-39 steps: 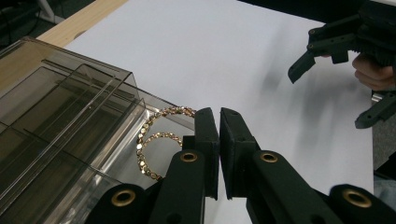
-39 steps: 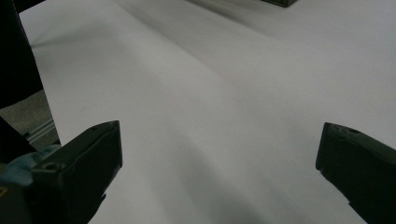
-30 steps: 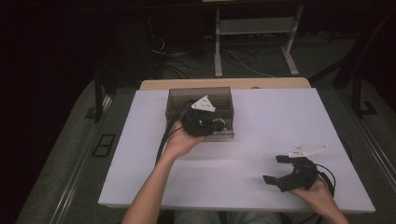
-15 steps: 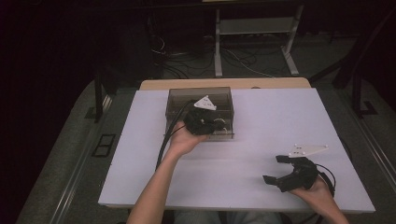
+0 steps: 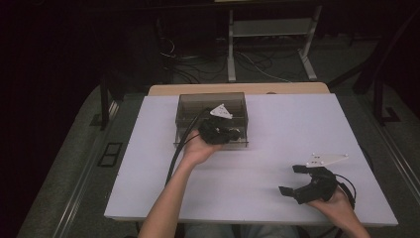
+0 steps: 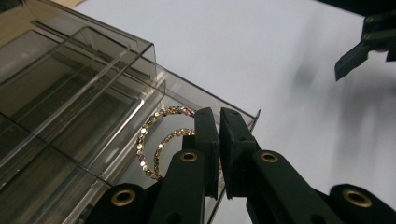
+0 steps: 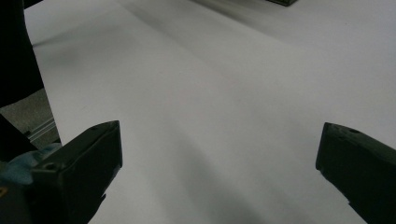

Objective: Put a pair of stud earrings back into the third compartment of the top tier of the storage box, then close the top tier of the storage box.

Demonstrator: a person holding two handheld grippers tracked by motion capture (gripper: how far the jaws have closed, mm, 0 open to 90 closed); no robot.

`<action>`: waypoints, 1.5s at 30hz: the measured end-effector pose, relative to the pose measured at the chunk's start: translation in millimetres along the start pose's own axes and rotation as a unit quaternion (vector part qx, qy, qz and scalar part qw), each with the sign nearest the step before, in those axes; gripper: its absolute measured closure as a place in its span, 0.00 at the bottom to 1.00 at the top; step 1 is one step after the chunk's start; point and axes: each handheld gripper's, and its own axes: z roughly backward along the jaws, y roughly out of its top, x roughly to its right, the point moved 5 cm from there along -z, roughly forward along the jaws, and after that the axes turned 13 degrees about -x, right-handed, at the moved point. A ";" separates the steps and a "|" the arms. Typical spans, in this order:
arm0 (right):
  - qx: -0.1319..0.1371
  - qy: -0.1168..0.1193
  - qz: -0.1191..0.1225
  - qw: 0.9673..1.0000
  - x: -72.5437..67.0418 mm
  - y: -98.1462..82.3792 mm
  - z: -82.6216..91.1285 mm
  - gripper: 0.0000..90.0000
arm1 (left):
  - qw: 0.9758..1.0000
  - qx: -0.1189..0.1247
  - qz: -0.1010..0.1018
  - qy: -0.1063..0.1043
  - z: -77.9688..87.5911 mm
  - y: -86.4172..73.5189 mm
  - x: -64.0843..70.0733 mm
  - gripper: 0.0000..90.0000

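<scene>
My left gripper (image 6: 219,154) has its jaws nearly together, pinching the gold beaded bracelets (image 6: 159,144) over the corner compartment of the smoky acrylic organizer (image 5: 190,106), ready to drop in. My right gripper (image 5: 302,181) rests wide and empty on the table (image 5: 297,124), out of the way.

Both forearms are bare, no sleeves. The left gripper (image 6: 219,140) is black, its flat fingers (image 6: 207,135) on arms with brass-ringed pivot holes behind them. A grey three-cornered plate tops each gripper. A black cable trails from the right gripper (image 5: 293,179).
</scene>
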 end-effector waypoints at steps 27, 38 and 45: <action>0.005 -0.002 -0.008 1.000 1.9 -0.4 2.7 0.00 | 0.998 0.040 0.056 -0.017 34.3 -3.5 -2.8 0.42; 0.006 -0.002 -0.008 1.000 2.1 -0.4 2.7 0.00 | 0.998 0.035 0.037 -0.024 47.7 -17.8 9.9 0.20; 0.006 -0.003 -0.008 1.000 2.1 -0.3 2.6 0.00 | 0.998 0.043 0.035 -0.021 53.1 -27.6 16.4 0.20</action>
